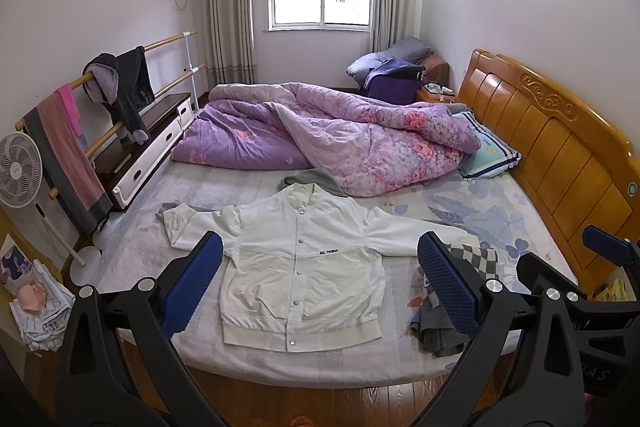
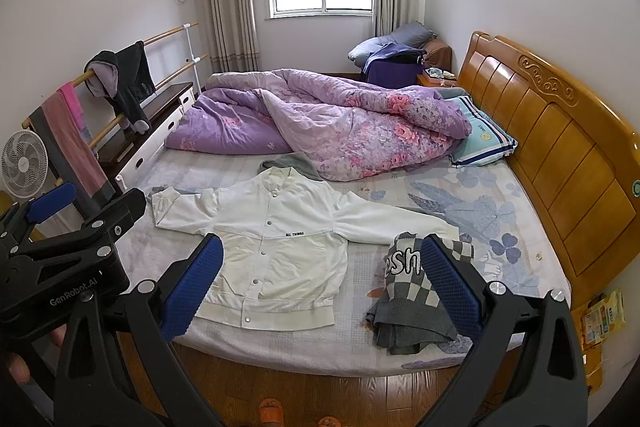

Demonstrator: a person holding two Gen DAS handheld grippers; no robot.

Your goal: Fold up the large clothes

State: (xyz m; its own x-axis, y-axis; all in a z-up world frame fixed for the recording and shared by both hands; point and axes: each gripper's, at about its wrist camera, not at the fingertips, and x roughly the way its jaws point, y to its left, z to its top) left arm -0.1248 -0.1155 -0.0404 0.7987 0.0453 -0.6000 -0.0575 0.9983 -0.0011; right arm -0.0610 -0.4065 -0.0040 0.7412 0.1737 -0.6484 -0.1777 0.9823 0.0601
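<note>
A white snap-front jacket [image 1: 296, 267] lies flat, face up, sleeves spread, on the near part of the bed [image 1: 140, 251]; it also shows in the right wrist view [image 2: 276, 251]. A folded grey and white checkered sweater [image 2: 408, 299] lies to its right, partly hidden by a finger in the left wrist view [image 1: 472, 259]. My left gripper [image 1: 320, 283] is open and empty, held above the bed's near edge. My right gripper [image 2: 322, 287] is open and empty beside it. The left gripper's body [image 2: 68, 247] shows at the left of the right wrist view.
A rumpled purple floral quilt [image 1: 328, 131] and a striped pillow [image 1: 490, 151] fill the far half of the bed. A wooden headboard [image 1: 560, 147] stands right. A clothes rack [image 1: 100, 115], fan [image 1: 18, 171] and drawers [image 1: 152, 147] stand left. Wood floor [image 1: 320, 403] lies below.
</note>
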